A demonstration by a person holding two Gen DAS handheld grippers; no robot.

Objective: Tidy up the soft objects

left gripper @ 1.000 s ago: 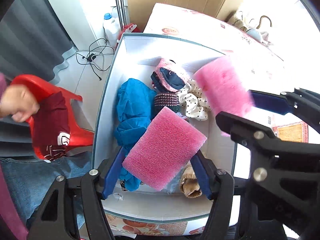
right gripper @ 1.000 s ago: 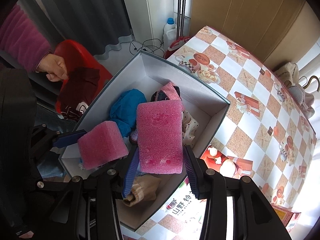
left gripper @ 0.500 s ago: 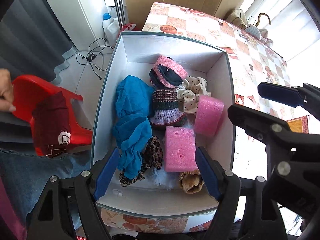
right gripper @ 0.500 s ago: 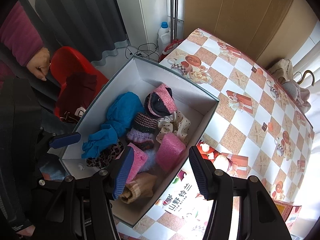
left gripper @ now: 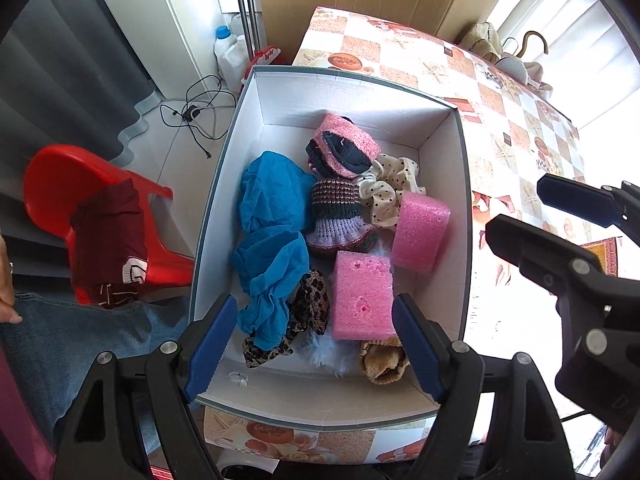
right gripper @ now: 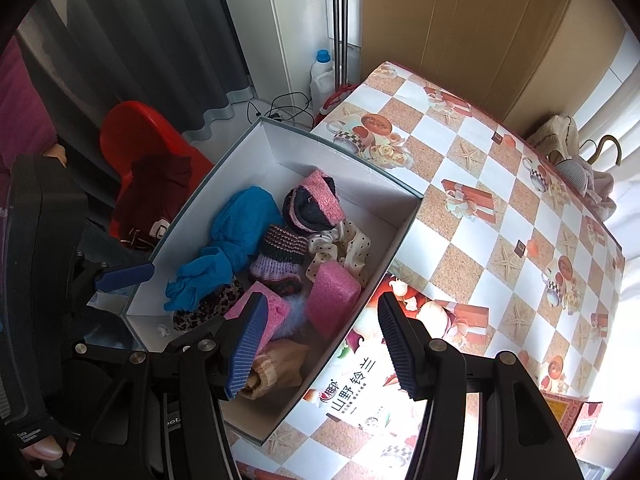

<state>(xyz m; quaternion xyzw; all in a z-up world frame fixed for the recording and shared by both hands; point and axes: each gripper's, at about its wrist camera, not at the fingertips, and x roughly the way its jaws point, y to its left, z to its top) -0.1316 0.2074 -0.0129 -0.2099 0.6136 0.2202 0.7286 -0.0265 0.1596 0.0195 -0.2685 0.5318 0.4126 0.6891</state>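
My left gripper (left gripper: pixel 314 342) hangs spread wide above the near end of the box (left gripper: pixel 352 92), nothing between its blue pads. My right gripper (right gripper: pixel 320 344) is spread too and empty, over the box's near right wall where it meets the table (right gripper: pixel 480 216).

Right below my left pads lies one pink sponge (left gripper: pixel 362 296), flat, close to the near wall. The second pink sponge (left gripper: pixel 420 238) sits just beyond it, tilted and leaning against the right wall. A tan furry piece (left gripper: pixel 384 358) pokes out under the first sponge's near edge, beside a pale fluffy tuft (left gripper: pixel 324 350); I can't quite make out what that tuft is.

On the box's left side, a blue cloth (left gripper: pixel 272 232) sprawls lengthwise, its tail over a leopard-print piece (left gripper: pixel 308 312). In the middle, a knitted striped piece (left gripper: pixel 338 216), a polka-dot scrunchie (left gripper: pixel 384 192) to its right, and a pink-and-navy sock (left gripper: pixel 344 148) toward the far wall.

Off the table's left edge, a red chair (left gripper: pixel 52 184) with a dark red garment (left gripper: pixel 108 236) on it.
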